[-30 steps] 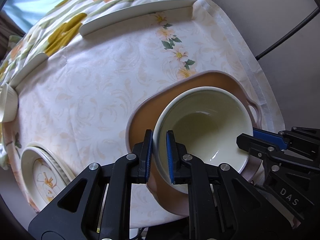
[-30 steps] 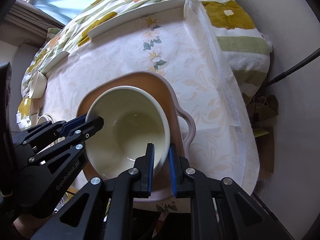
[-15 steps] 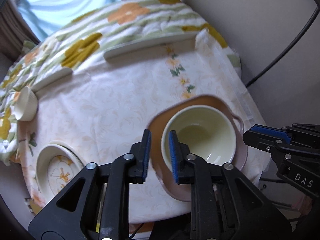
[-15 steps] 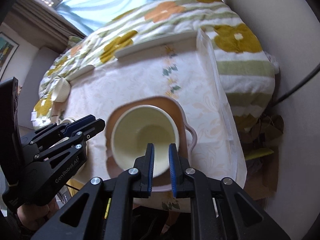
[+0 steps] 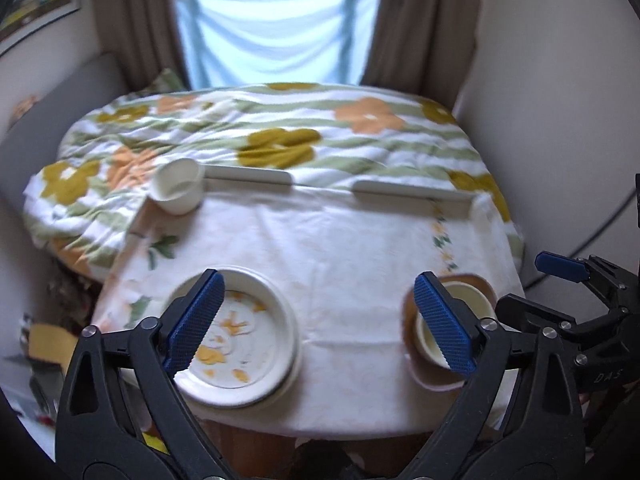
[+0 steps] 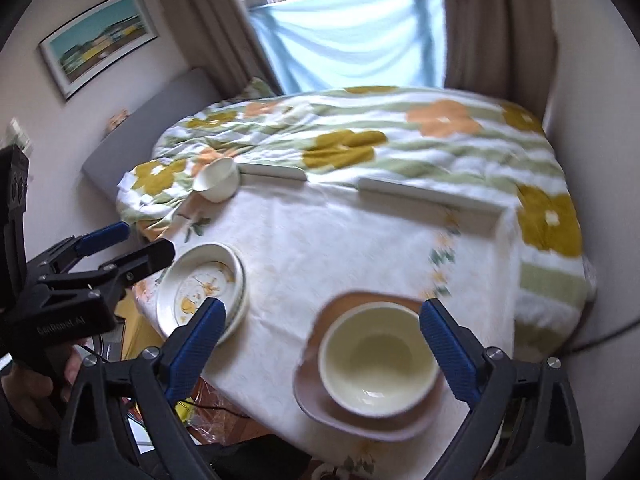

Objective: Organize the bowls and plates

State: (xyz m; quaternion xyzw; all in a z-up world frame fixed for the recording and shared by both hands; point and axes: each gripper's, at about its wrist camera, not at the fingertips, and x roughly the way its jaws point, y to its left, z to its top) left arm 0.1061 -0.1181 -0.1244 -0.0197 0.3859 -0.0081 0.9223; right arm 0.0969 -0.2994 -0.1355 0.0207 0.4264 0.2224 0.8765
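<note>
A large cream bowl (image 6: 378, 354) sits in a brown handled dish (image 6: 332, 308) at the table's near right; it also shows in the left wrist view (image 5: 476, 304). A stack of flowered plates (image 5: 244, 336) lies at the near left, also in the right wrist view (image 6: 200, 280). A small white bowl (image 5: 178, 186) stands at the far left, also in the right wrist view (image 6: 218, 180). My left gripper (image 5: 320, 328) is open and empty above the table's near edge. My right gripper (image 6: 320, 344) is open and empty, pulled back above the large bowl.
The table has a white cloth (image 5: 340, 248) with raised rim bars (image 5: 412, 192) at the back. A flowered blanket (image 5: 280, 132) lies behind it. A wall (image 5: 560, 120) stands close on the right, and a cable (image 5: 600, 232) runs along it.
Both grippers let go of the large bowl's rim, opened wide and pulled back and up from the table. The bowl stays in the brown dish.
</note>
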